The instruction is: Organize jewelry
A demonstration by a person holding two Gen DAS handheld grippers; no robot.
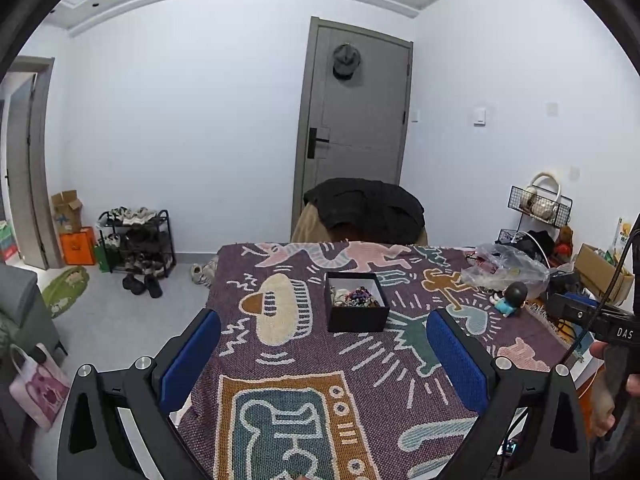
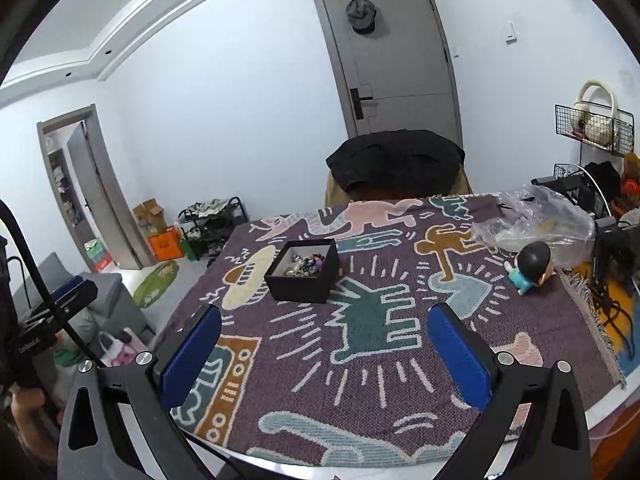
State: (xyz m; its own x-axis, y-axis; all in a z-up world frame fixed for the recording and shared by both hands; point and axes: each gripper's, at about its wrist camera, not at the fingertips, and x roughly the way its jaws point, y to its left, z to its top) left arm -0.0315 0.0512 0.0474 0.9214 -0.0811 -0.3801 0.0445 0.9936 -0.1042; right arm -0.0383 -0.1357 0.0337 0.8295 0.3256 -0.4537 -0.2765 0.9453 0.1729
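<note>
An open black box holding a heap of mixed jewelry sits on the patterned cloth of the table. It also shows in the right wrist view, with the jewelry inside. My left gripper is open and empty, hovering above the cloth short of the box. My right gripper is open and empty, held above the cloth to the right of and nearer than the box. The right gripper's body shows at the right edge of the left wrist view.
A doll with a black head lies right of the box. A crumpled clear plastic bag sits at the table's far right. A chair draped with a black jacket stands behind the table. A shoe rack stands by the wall.
</note>
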